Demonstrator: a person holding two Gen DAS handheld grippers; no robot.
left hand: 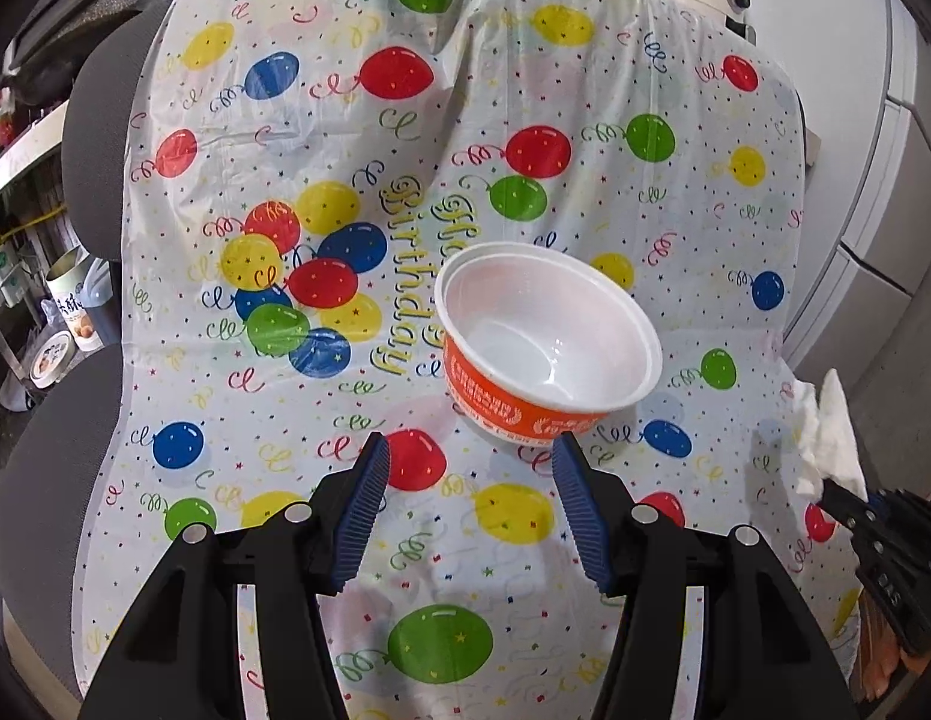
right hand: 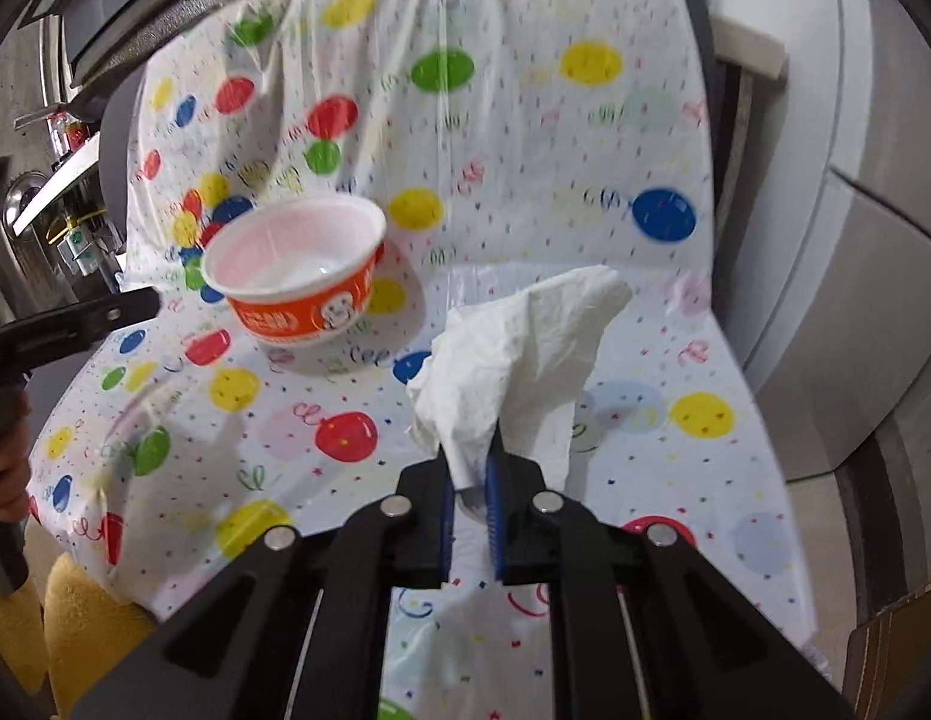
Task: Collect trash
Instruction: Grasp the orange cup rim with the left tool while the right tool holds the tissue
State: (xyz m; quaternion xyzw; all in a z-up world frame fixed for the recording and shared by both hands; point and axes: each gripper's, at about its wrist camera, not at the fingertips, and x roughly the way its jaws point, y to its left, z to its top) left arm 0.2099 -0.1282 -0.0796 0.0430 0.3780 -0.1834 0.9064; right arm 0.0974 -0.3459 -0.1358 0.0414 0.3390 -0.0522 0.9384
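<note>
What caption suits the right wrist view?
Right gripper pinches a crumpled white tissue above balloon-print cover.

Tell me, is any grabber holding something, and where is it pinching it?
The right gripper pinches the white tissue by its bottom end. The left gripper is open and holds nothing.

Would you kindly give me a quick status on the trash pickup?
Right gripper shut on tissue, lifted. Left gripper open, empty, just short of bowl. Bowl on balloon sheet. Nothing in the way.
</note>
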